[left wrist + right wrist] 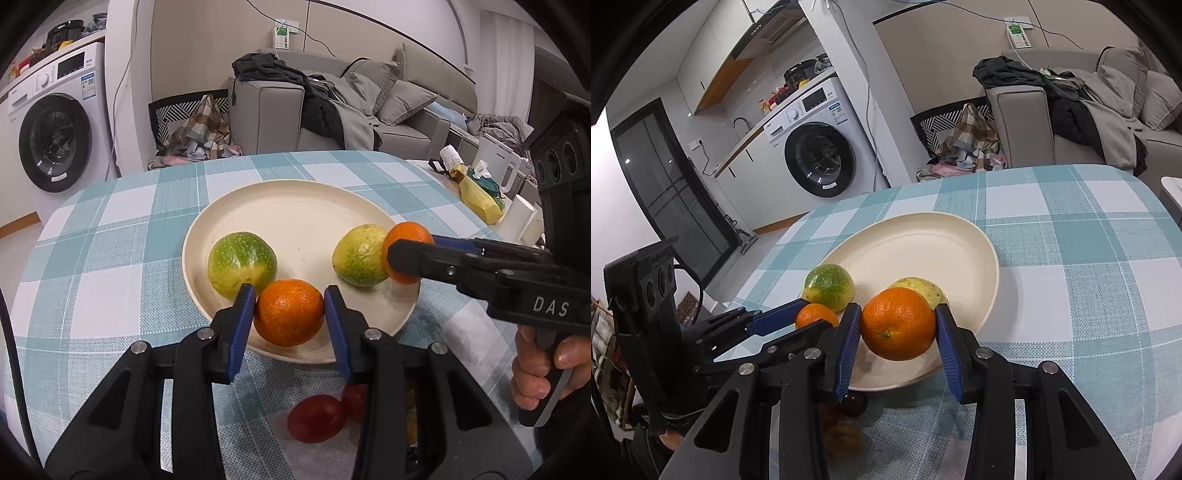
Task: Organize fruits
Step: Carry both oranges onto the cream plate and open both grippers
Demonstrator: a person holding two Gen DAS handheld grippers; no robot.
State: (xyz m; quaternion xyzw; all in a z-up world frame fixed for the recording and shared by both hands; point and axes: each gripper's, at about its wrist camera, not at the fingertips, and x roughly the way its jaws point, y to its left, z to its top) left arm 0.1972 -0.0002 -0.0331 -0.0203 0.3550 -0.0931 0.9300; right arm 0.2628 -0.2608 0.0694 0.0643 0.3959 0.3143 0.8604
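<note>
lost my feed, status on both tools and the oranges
Left tool shut on orange over plate. Right tool shut on second orange. Two green fruits plated.

Table, as I see it: covered by a teal-and-white checked cloth. On it, a cream plate near the middle. At the near edge, just beside the plate, two dark red fruits on a clear sheet; a yellowish item beside them, too hidden to identify.
</note>
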